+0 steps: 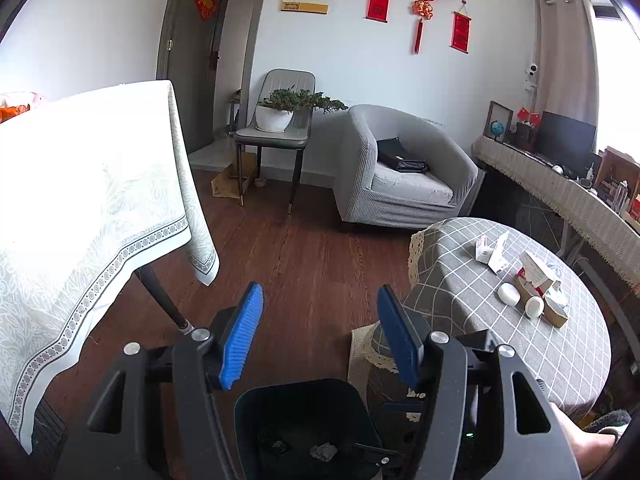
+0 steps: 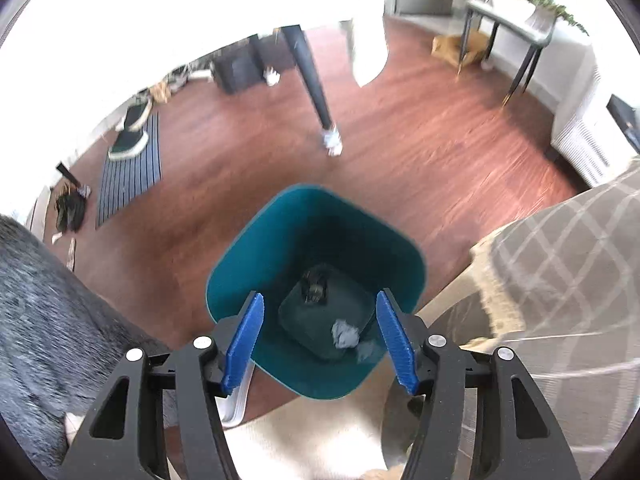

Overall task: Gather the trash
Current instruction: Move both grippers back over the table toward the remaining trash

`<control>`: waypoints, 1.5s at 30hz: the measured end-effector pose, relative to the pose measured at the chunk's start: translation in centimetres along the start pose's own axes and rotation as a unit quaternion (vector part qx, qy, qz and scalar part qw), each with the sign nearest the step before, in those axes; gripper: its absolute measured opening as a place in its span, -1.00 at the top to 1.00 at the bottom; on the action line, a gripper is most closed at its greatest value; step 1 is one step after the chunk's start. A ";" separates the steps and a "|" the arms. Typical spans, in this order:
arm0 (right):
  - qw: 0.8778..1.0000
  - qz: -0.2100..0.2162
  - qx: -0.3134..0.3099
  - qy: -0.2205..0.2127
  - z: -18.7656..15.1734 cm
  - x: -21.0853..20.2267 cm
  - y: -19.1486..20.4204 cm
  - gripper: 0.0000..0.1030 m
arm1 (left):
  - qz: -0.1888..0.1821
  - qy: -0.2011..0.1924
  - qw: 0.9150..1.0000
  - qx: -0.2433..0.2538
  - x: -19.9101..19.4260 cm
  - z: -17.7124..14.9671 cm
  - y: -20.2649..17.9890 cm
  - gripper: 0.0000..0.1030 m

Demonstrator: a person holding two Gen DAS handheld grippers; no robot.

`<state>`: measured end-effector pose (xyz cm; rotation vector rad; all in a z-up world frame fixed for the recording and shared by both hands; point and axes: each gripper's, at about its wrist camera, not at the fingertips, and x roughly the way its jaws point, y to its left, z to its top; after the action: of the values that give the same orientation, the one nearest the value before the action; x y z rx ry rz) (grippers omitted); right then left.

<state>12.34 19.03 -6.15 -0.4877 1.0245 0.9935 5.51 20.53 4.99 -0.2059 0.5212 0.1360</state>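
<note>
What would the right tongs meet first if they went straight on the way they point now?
Probably the inside of the teal trash bin: the open right tongs aim down into its mouth, toward the crumpled paper on the bottom. Nothing shows in between, though depth is unclear.

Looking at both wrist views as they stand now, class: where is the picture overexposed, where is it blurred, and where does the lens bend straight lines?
Left wrist view: the white tablecloth is blown out, the window side at right glares; the door frame bows. Right wrist view: the upper left is washed white, the floor and checked cloth are smeared by motion, while the teal bin and crumpled paper read fairly clearly.
</note>
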 end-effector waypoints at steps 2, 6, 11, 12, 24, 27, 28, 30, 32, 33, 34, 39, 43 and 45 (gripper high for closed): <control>1.000 -0.005 0.006 -0.025 0.1 -2.0 -0.5 -0.15 | -0.005 -0.003 1.000 -0.008 0.0 0.3 -0.3 -0.30; 0.997 -0.014 0.020 -0.068 -0.3 -5.6 -2.0 -0.15 | -0.006 -0.019 1.000 0.005 -0.3 0.6 -1.9 -0.44; 0.993 -0.038 0.039 -0.105 -1.5 -9.4 -3.8 -0.15 | -0.025 -0.018 0.999 0.009 0.1 0.8 -3.9 -0.48; 0.992 -0.043 0.044 -0.111 -1.9 -10.0 -4.2 -0.15 | -0.028 -0.016 0.999 0.011 0.3 0.8 -4.4 -0.49; 0.977 -0.106 0.109 -0.149 -7.6 -15.3 -10.0 -0.15 | -0.105 0.007 0.994 0.040 3.1 0.1 -12.6 -0.54; 0.973 -0.119 0.129 -0.152 -9.2 -16.3 -11.5 -0.15 | -0.117 0.015 0.992 0.051 4.1 -0.3 -15.1 -0.55; 0.971 -0.124 0.134 -0.154 -9.7 -16.6 -12.0 -0.15 | -0.121 0.018 0.991 0.054 4.5 -0.5 -15.7 -0.55; 0.968 -0.133 0.145 -0.158 -10.8 -17.3 -12.8 -0.15 | -0.133 0.022 0.989 0.058 5.4 -1.0 -16.8 -0.55; 0.964 -0.138 0.158 -0.161 -11.7 -17.9 -13.7 -0.15 | -0.139 0.042 0.988 0.054 6.7 -1.5 -17.7 -0.54; 0.963 -0.142 0.165 -0.161 -12.3 -18.2 -14.2 -0.15 | -0.149 0.044 0.987 0.050 7.0 -1.6 -18.0 -0.54; 0.961 -0.144 0.171 -0.161 -12.8 -18.4 -14.6 -0.15 | -0.157 0.042 0.985 0.052 7.2 -1.8 -18.5 -0.54; 0.955 -0.140 0.202 -0.169 -14.9 -19.3 -16.5 -0.15 | -0.176 0.060 0.980 0.070 8.7 -2.6 -21.5 -0.54; 0.951 -0.140 0.214 -0.172 -16.4 -20.0 -17.4 -0.15 | -0.184 0.079 0.977 0.071 10.2 -3.6 -23.0 -0.54; 0.950 -0.140 0.218 -0.172 -17.1 -20.2 -17.7 -0.15 | -0.188 0.089 0.976 0.064 11.0 -4.0 -23.3 -0.52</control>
<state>16.20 -11.59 1.83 -0.0809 0.7988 0.5472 17.28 -2.20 -0.21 -0.1887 0.6582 -0.2879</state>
